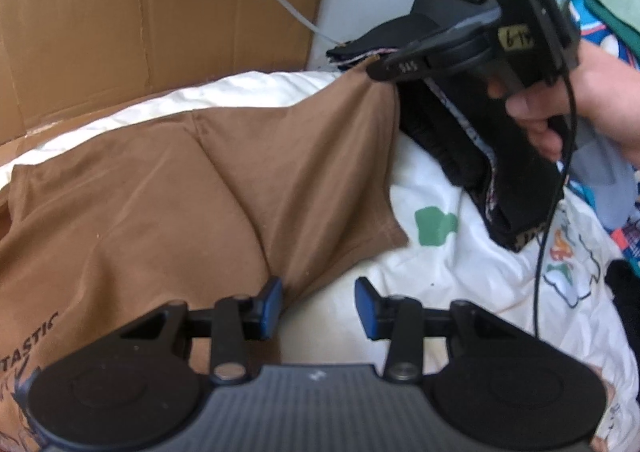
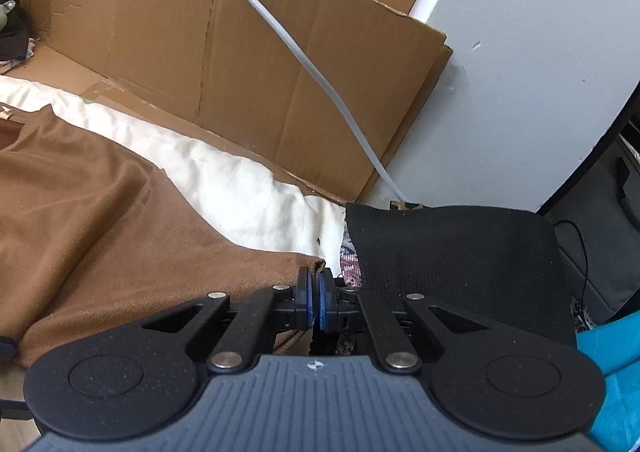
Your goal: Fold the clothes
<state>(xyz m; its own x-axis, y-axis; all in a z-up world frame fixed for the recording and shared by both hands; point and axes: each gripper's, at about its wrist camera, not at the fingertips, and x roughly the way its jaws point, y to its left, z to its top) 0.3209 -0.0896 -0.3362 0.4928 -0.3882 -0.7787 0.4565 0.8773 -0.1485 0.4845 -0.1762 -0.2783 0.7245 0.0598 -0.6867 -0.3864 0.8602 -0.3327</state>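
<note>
Brown T-shirt (image 1: pixel 168 188) spread on white quilt (image 1: pixel 460 276), one corner lifted. Right gripper (image 2: pixel 316 298) clamped on that corner. Left gripper (image 1: pixel 318 306) part-open, empty, over shirt's lower edge.

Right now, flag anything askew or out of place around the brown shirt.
The brown shirt lies rumpled, one corner lifted and pinched in the right gripper. A dark folded pile sits crooked beside it, edges uneven. A grey cable trails across the cardboard. No damage or spills.
</note>
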